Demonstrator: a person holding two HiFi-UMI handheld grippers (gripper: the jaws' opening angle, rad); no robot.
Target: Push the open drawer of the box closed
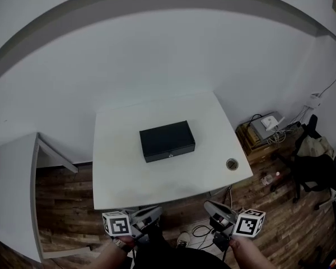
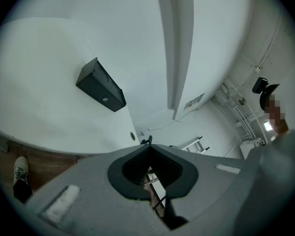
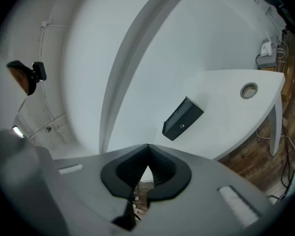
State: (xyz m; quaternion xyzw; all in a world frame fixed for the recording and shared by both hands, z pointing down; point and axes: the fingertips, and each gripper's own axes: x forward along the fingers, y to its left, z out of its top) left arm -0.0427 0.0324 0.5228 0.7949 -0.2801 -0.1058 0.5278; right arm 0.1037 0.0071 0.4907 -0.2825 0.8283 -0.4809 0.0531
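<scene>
A flat black box (image 1: pixel 167 140) lies in the middle of the white table (image 1: pixel 117 172), its drawer front with a small round knob facing me and sitting flush with the box. The box also shows in the left gripper view (image 2: pixel 101 85) and in the right gripper view (image 3: pixel 182 118). Both grippers are held low, in front of the table's near edge and well short of the box. My left gripper (image 1: pixel 155 216) is shut with nothing in it. My right gripper (image 1: pixel 211 208) is shut and holds nothing either.
A round cable grommet (image 1: pixel 232 163) sits in the table's near right corner. A second white desk (image 1: pixel 14 189) stands at the left. Boxes, a router and cables (image 1: pixel 267 128) and a dark chair (image 1: pixel 313 161) crowd the wooden floor at the right.
</scene>
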